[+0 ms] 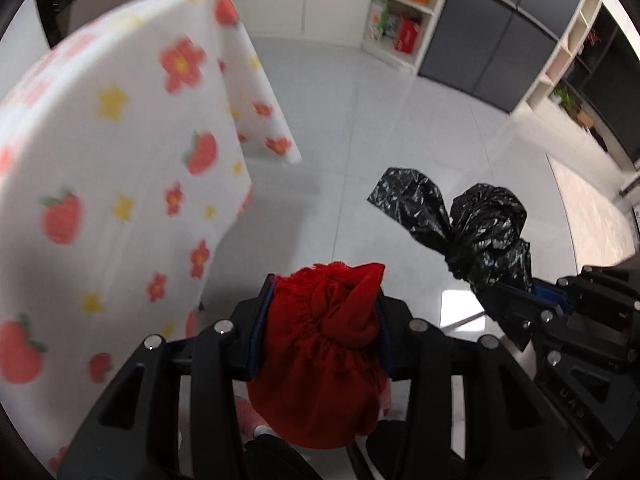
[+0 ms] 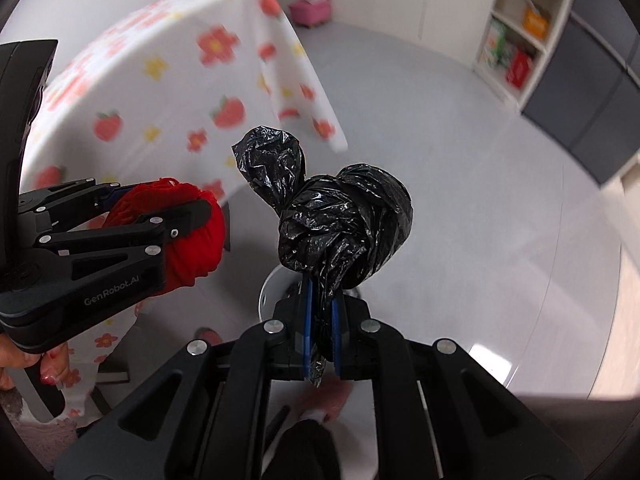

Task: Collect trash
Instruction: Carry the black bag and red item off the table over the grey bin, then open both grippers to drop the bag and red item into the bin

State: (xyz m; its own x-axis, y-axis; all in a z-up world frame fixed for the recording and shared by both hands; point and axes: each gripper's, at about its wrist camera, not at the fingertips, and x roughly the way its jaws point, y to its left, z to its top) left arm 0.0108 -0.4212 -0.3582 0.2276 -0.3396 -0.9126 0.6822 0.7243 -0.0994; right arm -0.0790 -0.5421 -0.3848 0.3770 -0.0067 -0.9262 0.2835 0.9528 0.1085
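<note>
The left gripper is closed on a red cloth bundle, which fills the space between its jaws and bulges out above and below them. The right gripper is closed tightly on the neck of a tied black trash bag; the knot and the loose end stand up above the blue pads, so the long axis of the bag runs forward along the fingers. Both things are held in the air above the grey floor, beside a table with a flowered cloth. Directly below the black bag, in the right wrist view, a white round rim is partly visible; it may be a bin, but I cannot tell. If it is, the right hand is nearer to it, and the bag only needs to go down.
</note>
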